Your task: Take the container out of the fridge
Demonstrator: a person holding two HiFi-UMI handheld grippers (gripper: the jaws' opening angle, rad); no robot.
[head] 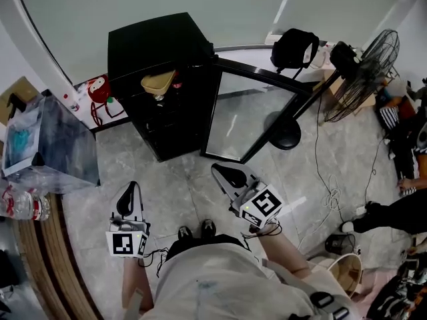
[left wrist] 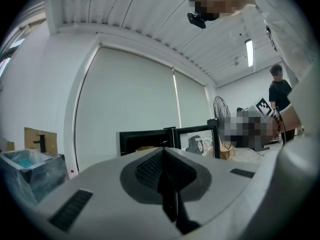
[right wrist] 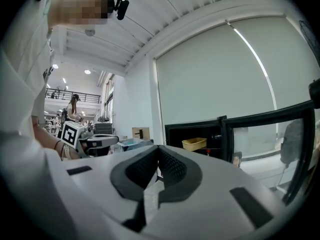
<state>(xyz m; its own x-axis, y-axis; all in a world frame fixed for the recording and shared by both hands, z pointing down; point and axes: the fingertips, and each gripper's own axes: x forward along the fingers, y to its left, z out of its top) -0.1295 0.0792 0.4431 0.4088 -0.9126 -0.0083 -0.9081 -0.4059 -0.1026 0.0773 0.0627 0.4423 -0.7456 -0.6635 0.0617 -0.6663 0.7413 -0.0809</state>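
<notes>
A black mini fridge (head: 157, 52) stands on the floor ahead of me with its glass door (head: 247, 115) swung open to the right. A tan container (head: 158, 83) sits on a shelf inside, and it shows small in the left gripper view (left wrist: 145, 148) and the right gripper view (right wrist: 194, 143). My left gripper (head: 131, 187) is held low and well short of the fridge, jaws shut and empty (left wrist: 163, 151). My right gripper (head: 217, 170) hovers near the door's lower edge, also shut with nothing in it (right wrist: 159, 149).
A standing fan (head: 363, 72) and its round base (head: 283, 135) are right of the door, with cables (head: 327, 192) across the floor. A clear plastic box (head: 47, 142) and bottles (head: 23, 205) stand at the left. A person (head: 400, 205) sits at the right edge.
</notes>
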